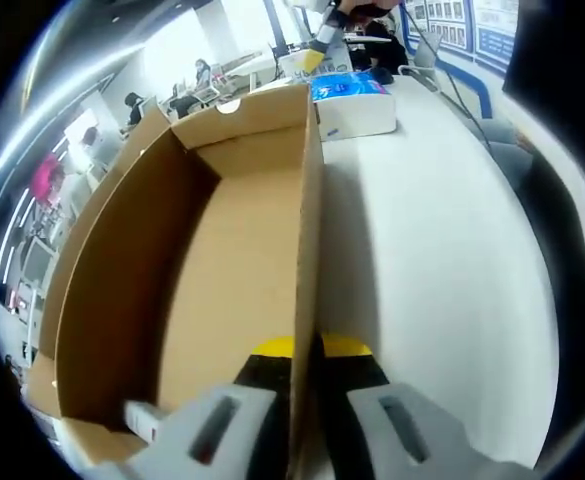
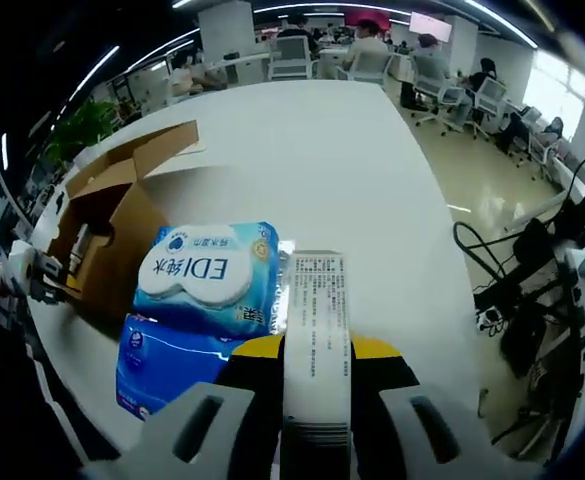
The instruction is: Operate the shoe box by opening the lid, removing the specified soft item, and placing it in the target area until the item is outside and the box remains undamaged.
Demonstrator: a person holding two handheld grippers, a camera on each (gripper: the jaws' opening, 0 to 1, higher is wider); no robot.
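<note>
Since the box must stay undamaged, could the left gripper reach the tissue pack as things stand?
Probably not: the left gripper is clamped on the box wall, and the right gripper already holds the tissue pack.

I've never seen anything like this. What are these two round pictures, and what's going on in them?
A person holds a hand tool with two fingers in each hand; a small fisheye camera rides on each tool. The left gripper view looks along the left gripper, whose fingers pinch the side wall of an open cardboard shoe box on a white table. The right gripper view looks along the right gripper, shut on a soft tissue pack, gripped by its printed white end flap, held above the table. In the right gripper view the box stands farther back on the left.
</note>
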